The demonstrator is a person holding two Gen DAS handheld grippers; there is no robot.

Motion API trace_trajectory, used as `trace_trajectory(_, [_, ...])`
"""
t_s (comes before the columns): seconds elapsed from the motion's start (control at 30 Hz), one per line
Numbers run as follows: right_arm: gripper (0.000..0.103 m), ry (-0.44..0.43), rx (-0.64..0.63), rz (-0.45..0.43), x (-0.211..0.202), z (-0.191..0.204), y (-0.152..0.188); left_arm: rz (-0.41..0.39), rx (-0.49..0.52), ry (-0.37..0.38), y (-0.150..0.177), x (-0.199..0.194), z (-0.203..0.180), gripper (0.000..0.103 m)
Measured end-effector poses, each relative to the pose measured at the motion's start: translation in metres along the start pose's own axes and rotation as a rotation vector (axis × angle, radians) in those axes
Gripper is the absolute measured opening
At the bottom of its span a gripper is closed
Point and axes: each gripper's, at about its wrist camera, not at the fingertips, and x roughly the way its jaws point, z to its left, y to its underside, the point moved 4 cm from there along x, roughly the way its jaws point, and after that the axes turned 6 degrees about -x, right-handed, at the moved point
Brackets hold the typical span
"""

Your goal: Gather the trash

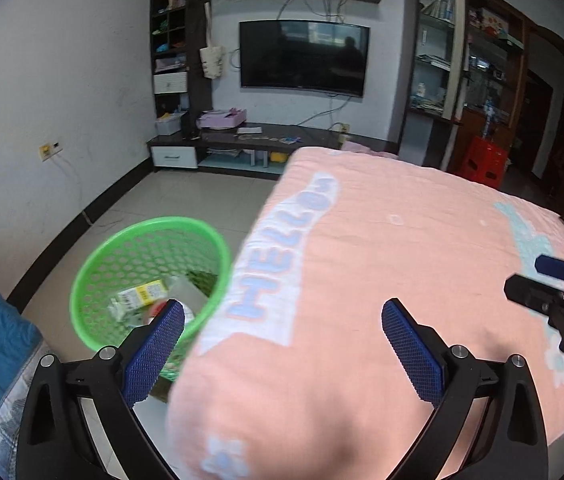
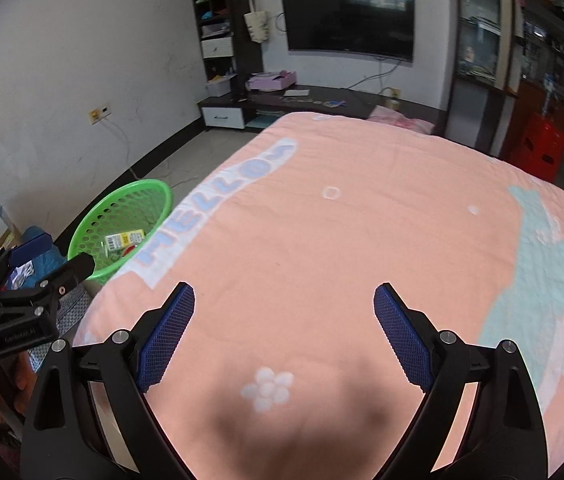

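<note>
Trash [image 1: 144, 294], a yellow carton plus scraps, sits in the green basket [image 1: 102, 252] on the floor, just left of the bed. L gripper [image 1: 282, 350] hangs nearest, basket low-left of its fingers; jaws spread wide, nothing held. R gripper [image 2: 283, 334] over mid-bed, also gaping, empty. Pink blanket [image 2: 321, 240] looks bare of litter, so I'd guess we're about done. Beyond: tiled floor, TV [image 1: 303, 58] on the wall, shelves either side.
</note>
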Motion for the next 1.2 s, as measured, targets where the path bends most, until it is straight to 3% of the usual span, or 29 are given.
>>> trace_trajectory(0.3, [0.092,0.091,0.094,-0.041,-0.042,-0.043,0.04,-0.016,0.074,0.067,0.006,-0.011,-0.057,0.096])
trace_trajectory(0.63, [0.093,0.172,0.185,-0.061,-0.067,-0.077,0.068,-0.031,0.134,0.115,0.007,-0.016,-0.096,0.096])
trace_trajectory(1.2, [0.095,0.277,0.213,-0.1,-0.094,-0.091,0.078,-0.062,0.19,0.168,0.006,-0.02,-0.132,0.096])
